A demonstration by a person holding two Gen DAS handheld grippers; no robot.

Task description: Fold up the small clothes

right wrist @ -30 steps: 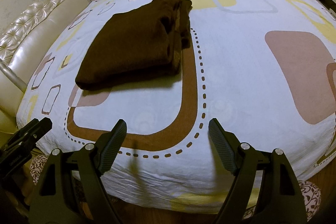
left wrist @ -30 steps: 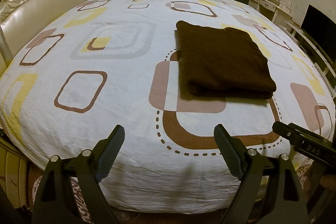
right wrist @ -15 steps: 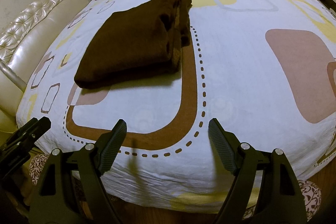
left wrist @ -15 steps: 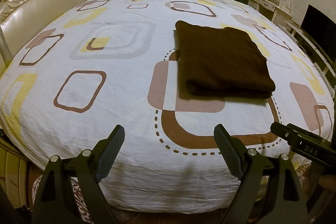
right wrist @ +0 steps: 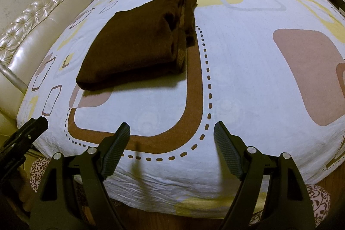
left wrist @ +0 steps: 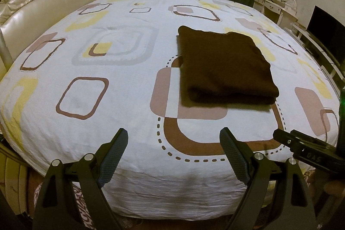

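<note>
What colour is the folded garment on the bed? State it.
Dark brown garment, plain; clearest in the left wrist view.

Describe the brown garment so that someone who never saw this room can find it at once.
Start from the large bed with its white sheet printed with rounded squares. The folded brown garment lies on the sheet, partly over the biggest brown square with the dotted outline. It is the only loose thing on the bed: one plain, dark, thick rectangle with no pattern.

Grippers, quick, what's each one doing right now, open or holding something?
Left gripper: open, holding nothing.
Right gripper: open, holding nothing.
The folded brown garment lies on the bed, apart from both.
</note>
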